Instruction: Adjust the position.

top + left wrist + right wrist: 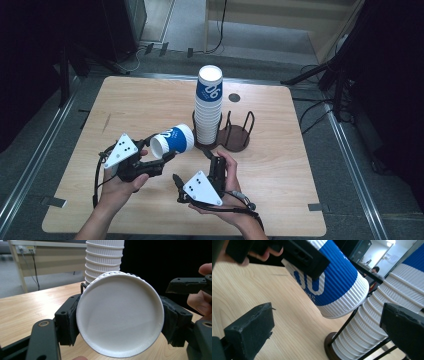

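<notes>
- Table [280, 150]: flat pale wood-grain top with rounded corners; it carries every item below.
- Cup stack [208, 107]: a tall column of nested ribbed paper cups, white with a blue band on the top one, standing upright in one bay of the rack.
- Rack [235, 136]: dark round bases with thin black wire uprights; the second bay, just beside the stack, is vacant.
- Single cup [172, 141]: ribbed paper, blue band on white, smooth rolled rim. It lies on its side in the air above the table, near the stack, with its mouth turned toward the left gripper's camera.
- Left gripper [165, 156]: jaws closed on the single cup's sides near the rim, one black pad pressing each side.
- Right gripper [192, 165]: jaws stand wide apart with nothing between them; it sits low, just beside the held cup, pointing toward the rack.
- Step in hand, as judged: one cup is being carried, separate from the stack.
- Next move, as judged: turn the cup upright and align it over its destination; a light grip is required, since thin paper walls deform easily.
</notes>
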`<state>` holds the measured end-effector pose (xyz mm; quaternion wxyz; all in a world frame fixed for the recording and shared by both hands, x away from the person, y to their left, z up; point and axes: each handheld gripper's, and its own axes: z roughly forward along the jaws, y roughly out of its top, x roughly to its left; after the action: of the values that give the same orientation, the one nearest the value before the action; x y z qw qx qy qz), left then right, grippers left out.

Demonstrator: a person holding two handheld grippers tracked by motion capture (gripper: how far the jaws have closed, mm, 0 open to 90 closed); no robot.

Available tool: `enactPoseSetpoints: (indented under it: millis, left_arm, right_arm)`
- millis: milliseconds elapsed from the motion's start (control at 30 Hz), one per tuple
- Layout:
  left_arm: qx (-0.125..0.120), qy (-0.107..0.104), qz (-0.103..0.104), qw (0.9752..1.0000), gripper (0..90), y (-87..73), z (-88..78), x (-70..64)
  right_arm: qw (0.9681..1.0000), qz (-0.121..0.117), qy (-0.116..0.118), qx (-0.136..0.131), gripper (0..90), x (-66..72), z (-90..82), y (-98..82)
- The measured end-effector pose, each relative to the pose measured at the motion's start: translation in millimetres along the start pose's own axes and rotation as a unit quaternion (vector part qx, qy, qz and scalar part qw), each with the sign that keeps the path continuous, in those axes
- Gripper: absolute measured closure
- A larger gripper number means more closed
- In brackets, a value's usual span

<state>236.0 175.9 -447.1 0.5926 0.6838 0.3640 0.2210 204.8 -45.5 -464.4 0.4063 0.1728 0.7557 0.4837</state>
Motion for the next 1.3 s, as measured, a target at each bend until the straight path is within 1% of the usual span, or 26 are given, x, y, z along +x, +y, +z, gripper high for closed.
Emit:
enactPoseSetpoints:
  millis: [67, 100, 133, 233, 300, 367, 433, 467, 500, 567, 600, 633, 667, 700, 767, 833, 900, 933, 967, 1000, 1067, 1100, 1200, 1233, 1267, 1300]
  left_arm:
    - [-0.006, -0.002, -0.003, 1.0000, 28.3, -0.1, -0.2, 0.5]
    - [-0.013, -0.005, -0.003, 0.9999, 28.3, -0.3, -0.8, 1.1]
    - [-0.018, -0.005, -0.002, 0.9998, 28.3, -0.2, -1.6, 1.6]
    - [-0.024, -0.006, -0.008, 0.9997, 28.3, 1.0, -4.3, 3.2]
    - [-0.029, -0.003, -0.011, 0.9995, 28.3, 2.3, -7.0, 4.9]
    - [-0.034, -0.001, -0.013, 0.9993, 28.2, 2.7, -8.1, 5.8]
    - [-0.036, -0.002, -0.016, 0.9992, 28.3, 3.0, -8.9, 6.7]
    - [-0.037, -0.004, -0.016, 0.9992, 28.3, 2.9, -9.1, 7.1]
    - [-0.039, -0.002, -0.015, 0.9991, 28.3, 2.7, -9.3, 7.2]
    - [-0.044, -0.001, -0.017, 0.9989, 28.3, 1.9, -9.2, 6.8]
    - [-0.048, -0.001, -0.017, 0.9987, 28.2, 1.4, -9.2, 6.6]
    - [-0.051, 0.000, -0.013, 0.9986, 28.3, 0.9, -9.1, 6.7]
    - [-0.054, 0.002, -0.011, 0.9985, 28.3, 0.6, -9.1, 6.7]
    - [-0.056, 0.003, -0.011, 0.9984, 28.3, 0.6, -9.4, 7.1]
    - [-0.063, 0.004, -0.020, 0.9978, 28.2, 0.6, -10.4, 8.1]
    - [-0.067, 0.004, -0.021, 0.9975, 28.2, 0.3, -11.4, 8.7]
    - [-0.070, 0.005, -0.019, 0.9974, 28.2, -0.2, -11.5, 8.4]
    - [-0.070, 0.005, -0.018, 0.9974, 28.2, -0.4, -11.4, 8.1]
    - [-0.073, 0.005, -0.020, 0.9972, 28.3, -0.8, -11.0, 7.5]
    - [-0.073, 0.004, -0.019, 0.9971, 28.2, -1.1, -10.8, 7.1]
    - [-0.073, 0.002, -0.017, 0.9972, 28.3, -1.5, -10.3, 6.6]
    - [-0.074, 0.002, -0.017, 0.9971, 28.3, -2.0, -9.6, 6.0]
    - [-0.077, 0.002, -0.016, 0.9969, 28.3, -3.4, -8.6, 4.9]
    - [-0.079, 0.002, -0.016, 0.9968, 28.3, -4.1, -8.1, 4.3]
    - [-0.082, 0.002, -0.018, 0.9965, 28.3, -4.6, -7.5, 3.5]
    - [-0.084, 0.002, -0.017, 0.9963, 28.3, -5.2, -7.0, 3.0]
  right_arm:
    - [0.9998, 0.018, 0.006, -0.005, 0.0, -2.4, -0.3, 0.6]
    - [0.9995, 0.030, 0.008, -0.005, 0.0, -3.3, -0.8, 0.9]
    - [0.9992, 0.040, 0.006, -0.005, 0.0, -4.8, -0.9, 1.5]
    - [0.9984, 0.056, -0.001, -0.005, 0.8, -6.4, -1.6, 2.9]
    - [0.9980, 0.062, -0.002, -0.005, 0.8, -6.7, -2.0, 3.8]
    - [0.9960, 0.089, -0.002, -0.002, 1.6, -7.8, -2.8, 6.1]
    - [0.9943, 0.107, -0.001, -0.004, 3.3, -9.2, -3.0, 7.7]
    - [0.9922, 0.125, -0.001, -0.001, 3.0, -10.3, -3.3, 9.6]
    - [0.9913, 0.132, 0.001, 0.002, 2.1, -11.3, -3.2, 10.6]
    - [0.9884, 0.152, 0.000, 0.008, 1.6, -13.4, -2.9, 13.2]
    - [0.9864, 0.164, -0.001, 0.013, 1.4, -15.0, -2.4, 14.9]
    - [0.9850, 0.172, -0.002, 0.015, 0.3, -15.9, -1.6, 16.2]
    - [0.9842, 0.176, -0.009, 0.016, 0.1, -16.5, -0.7, 17.4]
    - [0.9825, 0.185, -0.015, 0.019, 0.1, -16.6, -0.1, 18.7]
    - [0.9798, 0.198, -0.022, 0.021, 0.1, -18.1, 1.8, 20.6]
    - [0.9757, 0.216, -0.028, 0.024, 0.0, -19.5, 3.0, 22.4]
    - [0.9703, 0.238, -0.038, 0.023, 0.0, -21.2, 3.9, 24.5]
    - [0.9660, 0.255, -0.041, 0.020, 0.0, -22.6, 4.2, 26.0]
    - [0.9635, 0.263, -0.047, 0.018, 0.0, -23.3, 4.4, 26.9]
    - [0.9589, 0.278, -0.056, 0.016, 0.0, -24.1, 4.4, 28.4]
    - [0.9527, 0.298, -0.060, 0.012, 0.0, -24.9, 4.4, 30.6]
    - [0.9510, 0.303, -0.062, 0.010, 0.0, -24.7, 4.3, 31.3]
    - [0.9420, 0.329, -0.068, 0.009, 0.0, -20.5, 5.0, 34.6]
    - [0.9404, 0.333, -0.069, 0.009, 0.0, -19.6, 5.5, 35.0]
    - [0.9360, 0.345, -0.069, 0.010, 0.0, -18.0, 6.2, 35.9]
    - [0.9327, 0.354, -0.069, 0.008, 0.0, -17.2, 6.5, 36.5]
